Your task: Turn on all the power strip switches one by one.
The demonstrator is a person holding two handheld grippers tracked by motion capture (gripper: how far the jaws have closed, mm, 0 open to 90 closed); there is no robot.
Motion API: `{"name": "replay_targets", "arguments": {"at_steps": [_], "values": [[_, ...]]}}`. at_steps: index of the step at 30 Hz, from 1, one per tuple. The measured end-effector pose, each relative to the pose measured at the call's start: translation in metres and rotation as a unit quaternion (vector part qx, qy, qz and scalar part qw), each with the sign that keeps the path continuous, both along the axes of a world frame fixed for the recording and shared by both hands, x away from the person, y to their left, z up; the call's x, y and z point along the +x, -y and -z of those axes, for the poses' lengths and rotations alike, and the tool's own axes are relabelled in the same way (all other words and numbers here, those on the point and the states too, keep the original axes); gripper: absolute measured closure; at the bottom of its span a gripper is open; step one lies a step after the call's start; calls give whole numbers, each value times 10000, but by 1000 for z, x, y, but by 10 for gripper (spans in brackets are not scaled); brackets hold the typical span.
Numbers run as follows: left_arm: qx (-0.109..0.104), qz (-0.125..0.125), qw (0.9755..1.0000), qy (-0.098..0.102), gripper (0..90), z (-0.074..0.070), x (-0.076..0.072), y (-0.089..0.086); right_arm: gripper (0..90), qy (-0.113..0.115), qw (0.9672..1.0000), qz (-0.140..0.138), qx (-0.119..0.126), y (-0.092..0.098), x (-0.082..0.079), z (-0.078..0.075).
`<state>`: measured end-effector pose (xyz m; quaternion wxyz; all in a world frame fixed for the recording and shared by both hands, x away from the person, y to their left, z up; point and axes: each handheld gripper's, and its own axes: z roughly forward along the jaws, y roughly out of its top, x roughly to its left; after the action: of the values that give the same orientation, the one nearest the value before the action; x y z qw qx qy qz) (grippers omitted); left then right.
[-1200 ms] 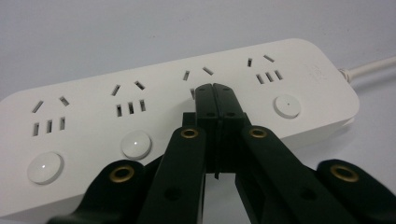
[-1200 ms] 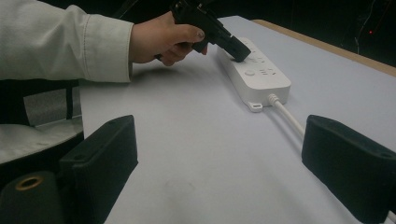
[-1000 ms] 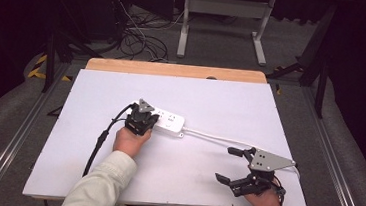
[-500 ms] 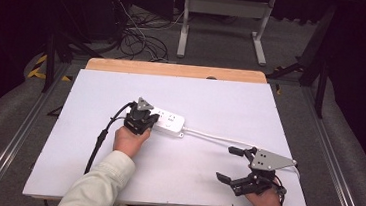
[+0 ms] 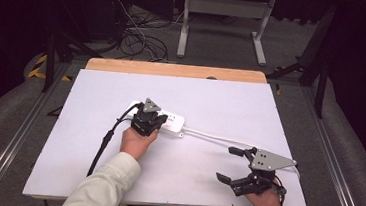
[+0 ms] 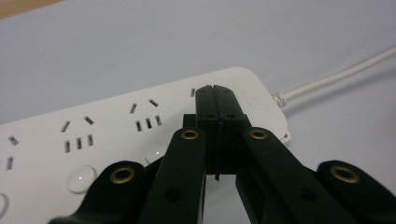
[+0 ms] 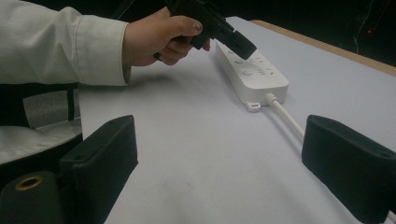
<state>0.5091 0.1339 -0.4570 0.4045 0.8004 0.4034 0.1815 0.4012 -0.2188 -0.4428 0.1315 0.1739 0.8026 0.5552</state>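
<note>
Left gripper [image 6: 215, 91] closed over white power strip [image 6: 116, 135], no legible writing

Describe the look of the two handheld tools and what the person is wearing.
Both tools are black: the left tool and right tool each carry a grey three-cornered plate, and brass-coloured rivets show on the jaws. A black cable trails from the left one. The sleeves are off-white.

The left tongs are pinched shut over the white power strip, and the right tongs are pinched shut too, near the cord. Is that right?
Not quite. The right tongs are wide open, not pinched shut; the right gripper view shows the two jaws far apart with bare table between them. The rest holds: the left tongs are shut over the white power strip, and the right ones sit near its cord.
</note>
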Motion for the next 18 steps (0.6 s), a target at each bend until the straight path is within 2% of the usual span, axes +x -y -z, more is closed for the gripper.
{"name": "replay_targets", "arguments": {"at_steps": [4,8,11,16,18], "values": [[99,8,10000,1,900,3,0,5,109,-7,10000,-8,-1,0,1,1],[63,1,10000,-23,900,3,0,5,109,-5,10000,-11,-19,-1,0,1],[264,-49,9996,6,900,6,1,8,109,-2,10000,-15,-17,-1,0,1],[286,2,9996,-22,900,9,2,9,110,-17,10000,-15,-29,-1,0,1],[221,42,9997,-31,900,10,1,11,109,-7,10000,-24,-26,-1,1,1]]}}
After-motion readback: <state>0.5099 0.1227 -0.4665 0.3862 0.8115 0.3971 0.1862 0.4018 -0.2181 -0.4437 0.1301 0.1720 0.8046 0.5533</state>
